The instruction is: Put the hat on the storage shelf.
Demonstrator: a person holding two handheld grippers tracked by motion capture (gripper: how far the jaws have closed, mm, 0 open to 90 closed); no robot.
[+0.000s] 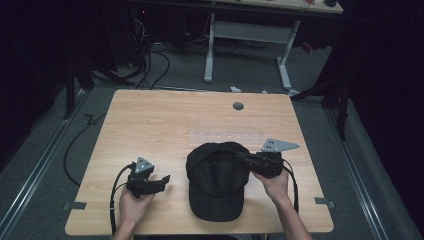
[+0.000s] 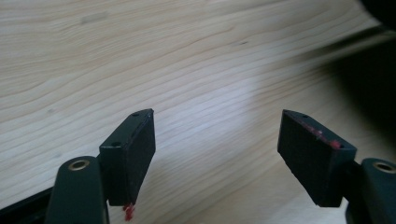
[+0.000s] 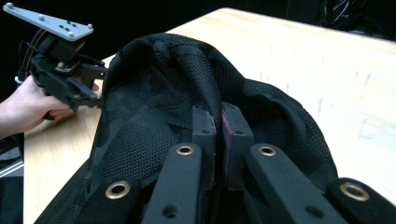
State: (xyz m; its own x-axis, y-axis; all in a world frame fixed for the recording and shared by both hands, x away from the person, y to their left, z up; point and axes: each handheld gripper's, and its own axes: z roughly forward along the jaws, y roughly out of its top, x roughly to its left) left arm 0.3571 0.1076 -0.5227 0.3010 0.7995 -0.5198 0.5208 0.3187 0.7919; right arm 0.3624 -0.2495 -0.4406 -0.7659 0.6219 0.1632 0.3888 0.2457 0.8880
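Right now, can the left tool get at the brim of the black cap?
Probably yes. The left tool is open and holds nothing, and bare table lies between it and the cap. The brim faces the person, and the right tool pinches the crown, not the brim.

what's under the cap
The cap lies on the wooden table, with the right gripper pinching its crown fabric. Whatever sits beneath the crown is covered, so it cannot be seen.
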